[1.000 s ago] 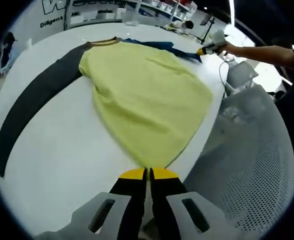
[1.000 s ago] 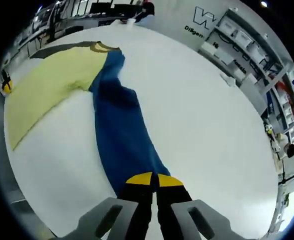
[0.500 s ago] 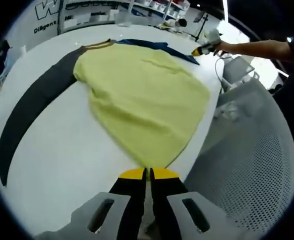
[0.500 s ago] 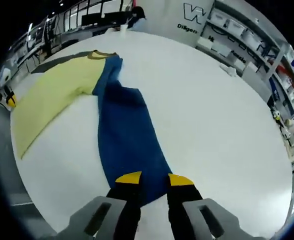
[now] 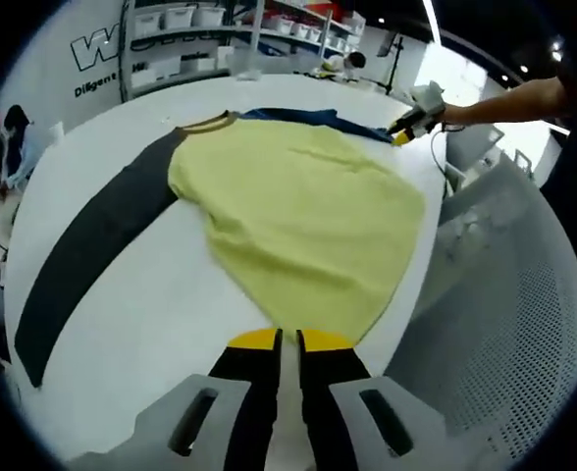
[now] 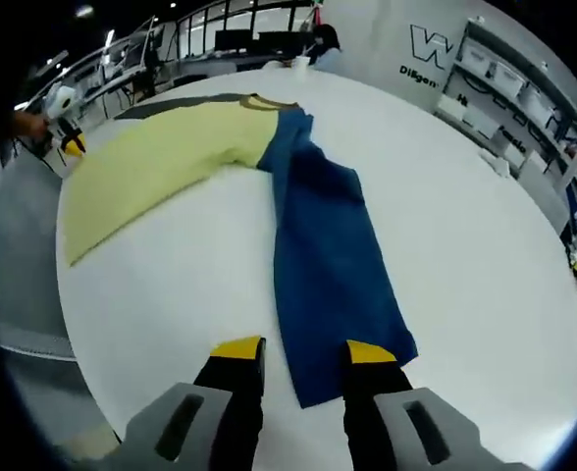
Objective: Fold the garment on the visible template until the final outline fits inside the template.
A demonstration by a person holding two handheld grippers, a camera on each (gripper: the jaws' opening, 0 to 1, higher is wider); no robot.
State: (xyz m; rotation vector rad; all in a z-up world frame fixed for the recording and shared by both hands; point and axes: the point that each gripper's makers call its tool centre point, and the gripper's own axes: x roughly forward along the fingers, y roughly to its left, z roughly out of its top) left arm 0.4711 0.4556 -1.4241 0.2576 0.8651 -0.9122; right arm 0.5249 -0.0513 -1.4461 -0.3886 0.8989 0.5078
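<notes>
A long-sleeved shirt lies flat on the white table [image 5: 171, 314]: yellow body [image 5: 298, 216], dark grey sleeve [image 5: 92, 255], blue sleeve [image 6: 328, 255]. My left gripper [image 5: 288, 340] sits at the yellow hem's near corner, its jaws a narrow gap apart with white table showing between them. My right gripper [image 6: 303, 350] is open, and the blue sleeve's cuff end lies on the table between its fingers. Far across the shirt, the right gripper [image 5: 406, 123] appears in the left gripper view, held by a person's arm. The left gripper [image 6: 70, 142] shows by the hem in the right gripper view.
The table edge runs just right of the yellow hem, with a grey perforated surface [image 5: 485, 324] below it. Shelves with boxes [image 5: 181, 20] stand behind the table. A wide stretch of bare white table [image 6: 465, 226] lies right of the blue sleeve.
My right gripper went from shut on the blue cuff to open, and the cuff now lies flat. My left jaws have parted slightly at the hem. Both cameras shifted a little.
</notes>
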